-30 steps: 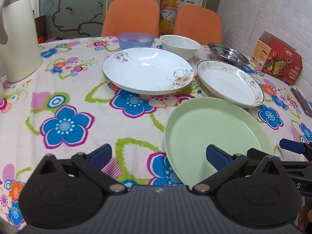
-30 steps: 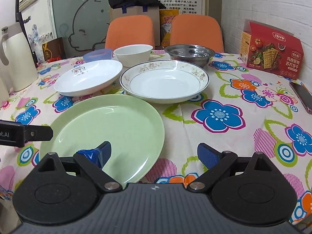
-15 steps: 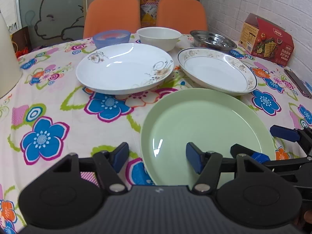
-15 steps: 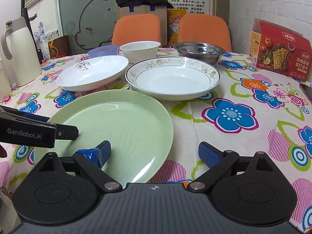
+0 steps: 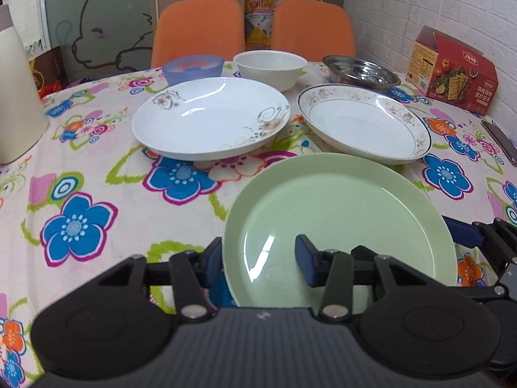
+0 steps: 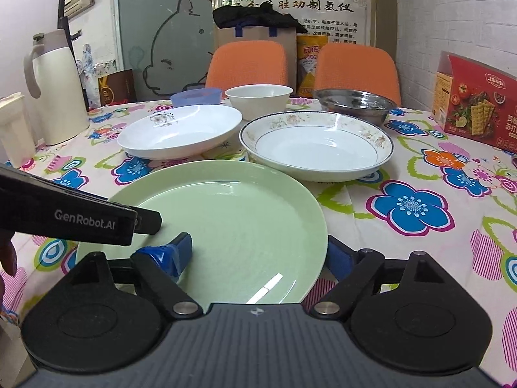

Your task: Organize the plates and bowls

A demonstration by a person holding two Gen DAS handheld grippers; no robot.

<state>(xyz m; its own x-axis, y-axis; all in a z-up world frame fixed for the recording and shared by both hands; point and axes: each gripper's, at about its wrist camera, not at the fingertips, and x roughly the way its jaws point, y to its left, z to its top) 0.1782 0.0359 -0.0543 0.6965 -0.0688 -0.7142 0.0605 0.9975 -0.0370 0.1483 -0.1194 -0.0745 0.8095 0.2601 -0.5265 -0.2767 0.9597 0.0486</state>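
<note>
1. My left tool (image 5: 258, 255) is spread wide, straddling the near-left rim of the green plate (image 5: 339, 213): one pad sits outside the rim by the flowered cloth, the other hangs over the plate's inside. Neither pad presses on the rim.
2. My right tool (image 6: 258, 252) is likewise spread wide across the same plate's near-right edge, its left pad over the plate's floor and its right pad outside the rim; it grips nothing.
3. The green plate lies flat on the surface (image 5: 80, 174), nearest to me, between the two tools.
4. In the right wrist view, the left tool's black body reaches in from the left over the plate's near-left side.
5. Just beyond the green plate on the left sits the white plate with floral sprigs (image 5: 210, 118); to its right sits the gold-rimmed deep plate (image 5: 365, 123), close to the green plate's far edge.
6. Farther back stand three bowls in a row: a blue plastic bowl (image 5: 193, 68) on the left, a white bowl (image 5: 269, 68) in the middle, a steel bowl (image 5: 362, 72) on the right.
7. A cream thermos jug (image 6: 59, 87) stands at far left, a red cracker box (image 5: 452, 71) at far right, and two orange chairs (image 5: 198, 29) behind the surface.
</note>
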